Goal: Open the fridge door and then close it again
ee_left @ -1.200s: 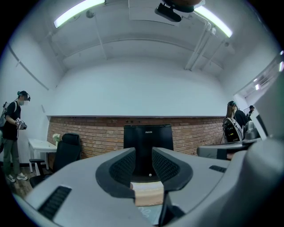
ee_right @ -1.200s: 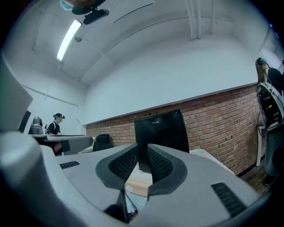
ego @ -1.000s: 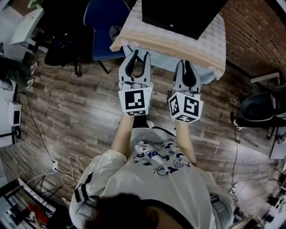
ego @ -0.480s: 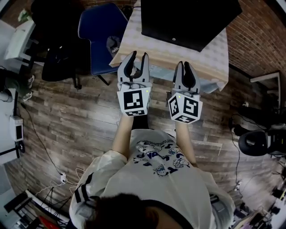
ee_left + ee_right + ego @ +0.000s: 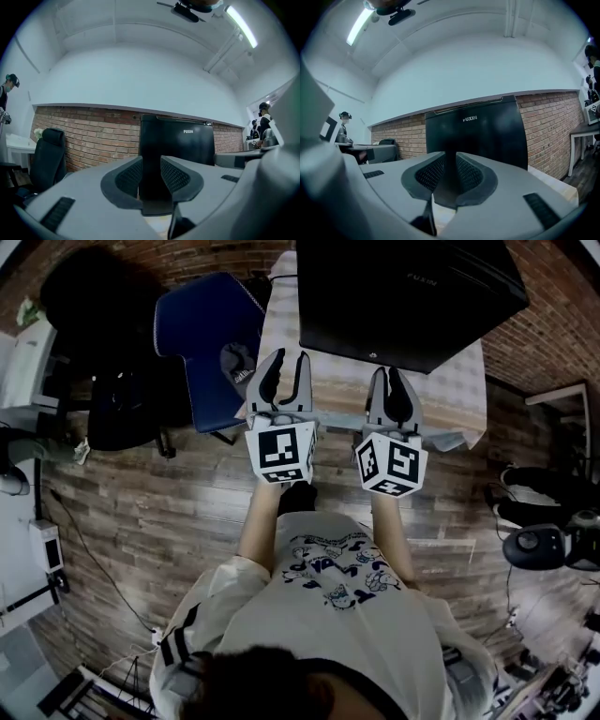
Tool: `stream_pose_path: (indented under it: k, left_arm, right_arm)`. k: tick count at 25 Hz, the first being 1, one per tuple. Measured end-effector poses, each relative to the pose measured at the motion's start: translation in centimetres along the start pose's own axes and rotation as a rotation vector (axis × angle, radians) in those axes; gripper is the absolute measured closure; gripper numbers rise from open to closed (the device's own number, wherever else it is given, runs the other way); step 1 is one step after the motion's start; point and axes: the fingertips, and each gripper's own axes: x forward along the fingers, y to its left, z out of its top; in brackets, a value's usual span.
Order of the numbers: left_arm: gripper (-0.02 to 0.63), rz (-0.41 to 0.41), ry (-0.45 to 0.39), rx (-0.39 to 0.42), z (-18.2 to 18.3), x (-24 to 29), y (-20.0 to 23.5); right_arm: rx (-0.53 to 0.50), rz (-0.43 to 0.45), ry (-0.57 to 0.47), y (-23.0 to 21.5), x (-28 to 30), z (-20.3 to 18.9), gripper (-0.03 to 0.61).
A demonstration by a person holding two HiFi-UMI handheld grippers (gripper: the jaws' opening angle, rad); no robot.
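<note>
Black FUXIN-branded fridge [image 5: 403,292], door shut, stands on a bench draped in beige checked cloth [image 5: 450,390], backed by a red brick wall [image 5: 93,136] under white plaster. The floor is grey-brown wood plank [image 5: 141,502], and a blue padded chair [image 5: 202,334] sits just left of the bench. Left tool [image 5: 286,367] and right tool [image 5: 390,381] hover side by side over the bench's near edge, short of the fridge, both released and empty, the right's jaws only narrowly parted.

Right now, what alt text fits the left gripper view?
The left gripper points its empty, slightly parted jaws at a black fridge with its door closed. Behind it runs a brick wall; a dark chair stands at left.
</note>
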Motion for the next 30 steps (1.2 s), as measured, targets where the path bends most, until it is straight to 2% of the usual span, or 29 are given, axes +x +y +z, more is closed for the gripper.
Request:
stream_pose_path:
  k: [9, 15, 20, 30]
  left_arm:
    - [0.485, -0.085, 0.071, 0.003, -2.3, 8.0, 2.7]
    - [0.477, -0.130, 0.104, -0.023, -3.9, 11.9, 4.0]
    - [0.423, -0.222, 0.125, -0.018, -4.8, 14.2, 3.9]
    - [0.397, -0.331, 0.183, -0.008, -7.2, 17.0, 3.6]
  right_arm:
    - [-0.008, -0.034, 0.017, -0.1, 7.4, -0.6, 0.495]
    - [-0.013, -0.047, 0.031, -0.4, 10.6, -1.3, 0.495]
    - [-0.025, -0.044, 0.053, -0.3, 12.3, -2.2, 0.495]
    - [-0.039, -0.043, 0.095, 0.1, 14.4, -4.0, 0.495]
